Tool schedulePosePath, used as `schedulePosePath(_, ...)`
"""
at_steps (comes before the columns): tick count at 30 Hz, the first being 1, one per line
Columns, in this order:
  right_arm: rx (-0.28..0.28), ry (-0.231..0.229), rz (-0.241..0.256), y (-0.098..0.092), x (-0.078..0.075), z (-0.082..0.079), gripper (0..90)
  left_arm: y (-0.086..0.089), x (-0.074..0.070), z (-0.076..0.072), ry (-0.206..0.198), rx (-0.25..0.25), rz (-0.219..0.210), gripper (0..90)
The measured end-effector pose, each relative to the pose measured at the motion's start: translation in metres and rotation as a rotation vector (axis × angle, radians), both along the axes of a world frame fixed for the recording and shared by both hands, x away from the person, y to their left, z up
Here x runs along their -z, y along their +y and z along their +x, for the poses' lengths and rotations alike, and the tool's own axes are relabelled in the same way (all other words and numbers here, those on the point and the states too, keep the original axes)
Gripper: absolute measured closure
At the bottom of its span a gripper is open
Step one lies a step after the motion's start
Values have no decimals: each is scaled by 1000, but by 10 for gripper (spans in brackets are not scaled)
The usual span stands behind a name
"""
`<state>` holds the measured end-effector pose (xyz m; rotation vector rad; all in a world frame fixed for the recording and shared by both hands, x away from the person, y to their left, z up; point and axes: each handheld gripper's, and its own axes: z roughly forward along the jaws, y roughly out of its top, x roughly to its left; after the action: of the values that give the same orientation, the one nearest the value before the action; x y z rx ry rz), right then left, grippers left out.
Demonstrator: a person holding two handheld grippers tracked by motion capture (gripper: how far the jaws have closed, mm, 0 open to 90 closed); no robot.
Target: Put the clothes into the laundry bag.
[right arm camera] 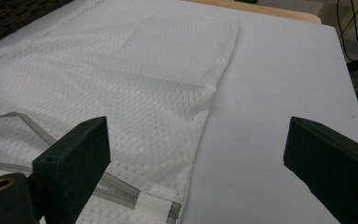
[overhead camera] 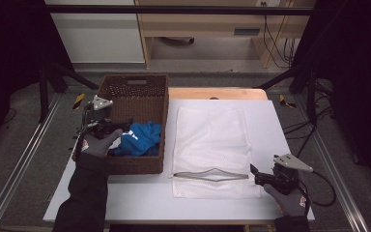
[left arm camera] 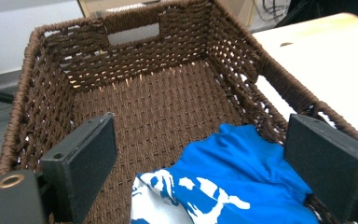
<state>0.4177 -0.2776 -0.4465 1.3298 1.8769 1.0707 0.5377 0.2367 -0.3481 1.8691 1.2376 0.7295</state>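
Left gripper (overhead camera: 107, 126) held over the near left part of the dark brown woven wicker basket (overhead camera: 125, 87), jaws spread wide, nothing between the pads. In the left gripper view (left arm camera: 200, 154), seen along the two black jaws: crumpled blue cloth with a white print (left arm camera: 233, 184) lying on the basket floor at the near end, low between the jaws and closer to the right-hand one, its far edge reaching roughly level with the jaw tips. No contact visible between cloth and either pad; whether the right-hand jaw brushes the fabric cannot be told. From the high view, same blue cloth (overhead camera: 142, 137) bunched against the basket's near right wall, just beside the left gripper's tips. Far half of the basket floor bare, cut-out handle in the far wall.

Right gripper (overhead camera: 261, 176) low over the white table top (overhead camera: 270, 125) at the near right corner of the flat white mesh bag (overhead camera: 212, 140), jaws also wide apart and holding nothing. In the right gripper view (right arm camera: 196, 149): mesh bag (right arm camera: 121, 79) spread out ahead and to the left, its right edge running between the jaws, left-hand jaw over the mesh, right-hand jaw over bare table. Grey zipper strip (right arm camera: 121, 193) along the bag's near edge, just beside the left-hand jaw. In the high view, zipper opening (overhead camera: 210, 175) bowed slightly open along the near end of the bag, its right end close to the right gripper's tips.
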Motion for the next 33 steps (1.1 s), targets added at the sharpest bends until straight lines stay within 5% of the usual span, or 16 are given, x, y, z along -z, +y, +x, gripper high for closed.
schedulePosePath(9,-1,2,-1,0,1,0,74,-8,16,16,44,20,51,92)
schedulePosePath(33,-7,16,-3,0,2,1,60,-19,53,34,243,73,186,19)
